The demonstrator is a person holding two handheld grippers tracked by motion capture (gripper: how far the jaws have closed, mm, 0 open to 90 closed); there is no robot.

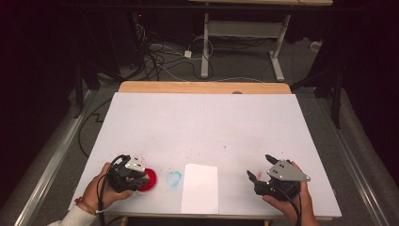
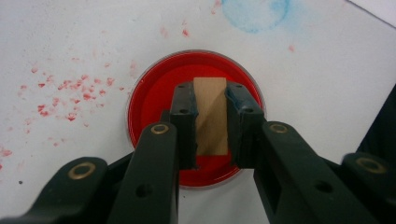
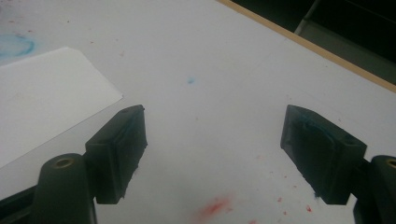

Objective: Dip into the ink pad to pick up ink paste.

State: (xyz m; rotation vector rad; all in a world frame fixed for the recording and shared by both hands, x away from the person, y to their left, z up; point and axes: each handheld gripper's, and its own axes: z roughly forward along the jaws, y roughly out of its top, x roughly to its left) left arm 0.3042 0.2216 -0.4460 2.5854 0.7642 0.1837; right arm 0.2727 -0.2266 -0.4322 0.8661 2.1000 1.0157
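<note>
From the high view, the left gripper [image 1: 134, 173] sits over a red paint dish [image 1: 149, 181] near the table's [image 1: 207, 117] front left edge. A faint blue ring stain [image 1: 173, 178] and a white paper sheet [image 1: 200, 187] lie to its right, and the right gripper [image 1: 266, 175] hovers with jaws spread, holding nothing.

In the left gripper view, the left gripper's jaws pinch a small wooden block [image 2: 211, 116] over the red paint dish [image 2: 154, 88]. The block's long axis runs along the jaws, pointing away from the camera. This looks like a stamp being inked; next it likely needs a straight lift and a carry to the paper.

In the right gripper view, the white paper sheet [image 3: 42, 102] lies beside the gripper's wide-apart jaws.
</note>
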